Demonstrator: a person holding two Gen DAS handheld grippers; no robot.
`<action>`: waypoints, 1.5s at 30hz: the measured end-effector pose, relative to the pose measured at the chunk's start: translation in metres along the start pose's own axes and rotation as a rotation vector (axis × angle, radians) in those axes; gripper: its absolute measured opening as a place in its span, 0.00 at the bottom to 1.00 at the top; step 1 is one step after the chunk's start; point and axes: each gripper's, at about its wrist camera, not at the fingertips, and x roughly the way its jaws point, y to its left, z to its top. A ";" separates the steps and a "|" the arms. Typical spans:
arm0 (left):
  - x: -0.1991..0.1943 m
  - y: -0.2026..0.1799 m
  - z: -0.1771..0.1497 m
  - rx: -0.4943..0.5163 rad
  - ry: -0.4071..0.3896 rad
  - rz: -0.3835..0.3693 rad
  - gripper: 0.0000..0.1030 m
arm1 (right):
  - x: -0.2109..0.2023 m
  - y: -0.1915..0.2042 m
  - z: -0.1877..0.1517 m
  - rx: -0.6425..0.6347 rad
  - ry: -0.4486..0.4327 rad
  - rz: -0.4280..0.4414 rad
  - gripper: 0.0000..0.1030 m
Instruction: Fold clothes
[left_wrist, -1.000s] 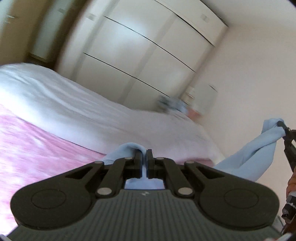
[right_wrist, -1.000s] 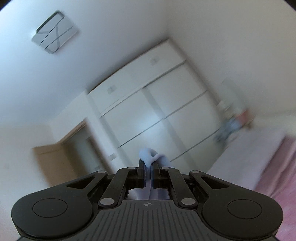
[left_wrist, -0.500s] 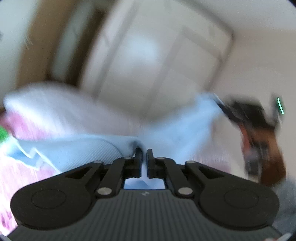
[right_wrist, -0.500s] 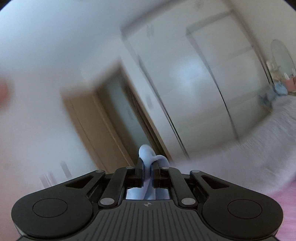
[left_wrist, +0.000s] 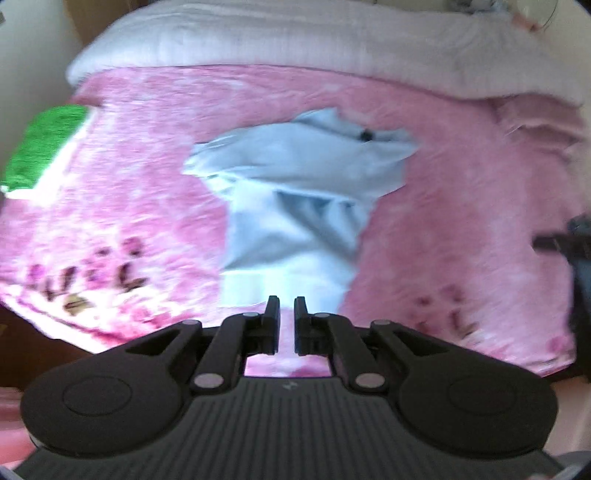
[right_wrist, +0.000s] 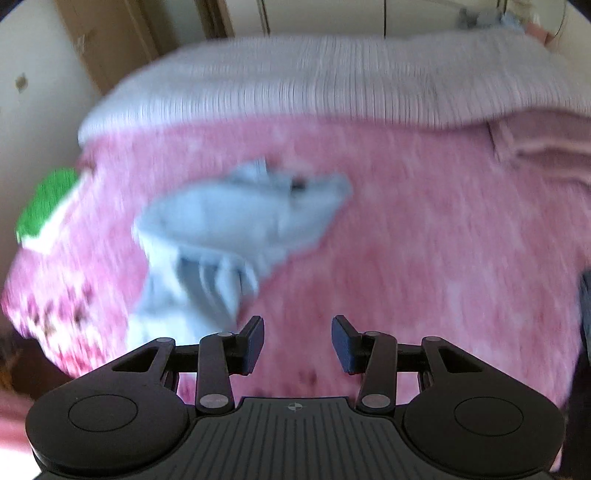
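My left view shows the light blue garment (left_wrist: 295, 192) lying crumpled on the pink blanket (left_wrist: 461, 229) right ahead of my left gripper (left_wrist: 286, 314), plus dark lettering on the blanket's near edge, while my right view, badly blurred, puts the garment off to the left and shows the white ribbed cover (right_wrist: 332, 81) and the green item (right_wrist: 44, 203) at the far left. Half a second ago both my grippers pinched that cloth up in the air; now it's down on the bed. Left jaws stand at a narrow gap, with nothing seen between them; the right gripper (right_wrist: 297, 341) has jaws wide apart, holding nothing.
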 end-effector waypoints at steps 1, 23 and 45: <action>0.003 0.001 -0.008 0.004 0.015 0.025 0.05 | 0.003 0.002 -0.015 -0.001 0.021 0.007 0.43; 0.029 0.019 -0.017 0.257 0.070 0.097 0.19 | 0.016 0.074 -0.068 0.010 0.082 -0.038 0.43; 0.071 0.125 0.051 0.464 0.105 -0.023 0.20 | 0.057 0.189 -0.028 0.217 0.069 -0.154 0.43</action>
